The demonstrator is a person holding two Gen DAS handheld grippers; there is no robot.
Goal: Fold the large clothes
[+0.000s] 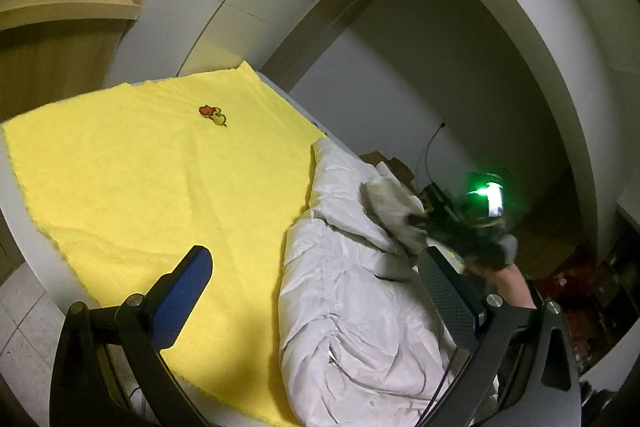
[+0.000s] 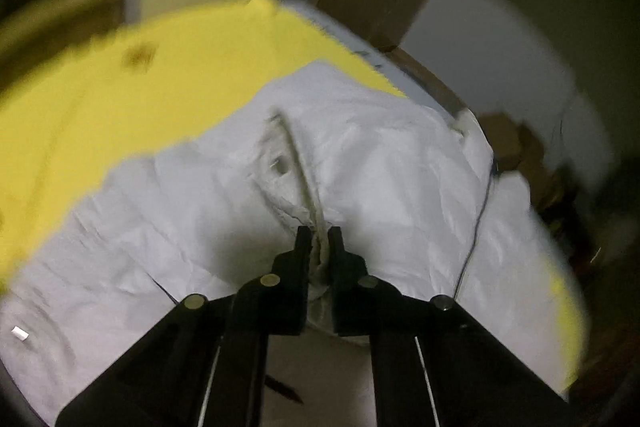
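A large white padded jacket [image 1: 344,291] lies crumpled on the right part of a yellow cloth [image 1: 152,179] with a small duck patch [image 1: 213,115]. My left gripper [image 1: 316,281] stands open and wide over the jacket's left edge, nothing pressed between its pads. My right gripper [image 2: 320,241] is shut on a fold of the white jacket [image 2: 384,163] near its zipper seam [image 2: 298,163]. In the left wrist view the right gripper [image 1: 418,223] sits at the jacket's furry collar [image 1: 390,199], held by a hand [image 1: 514,283].
The yellow cloth [image 2: 120,107] covers a white table [image 1: 36,247] whose edge curves at the left. A wooden shelf [image 1: 60,3] with bottles and jars stands at the far left. Cardboard boxes [image 2: 508,139] sit beyond the table's right side. A thin dark cable [image 2: 478,223] crosses the jacket.
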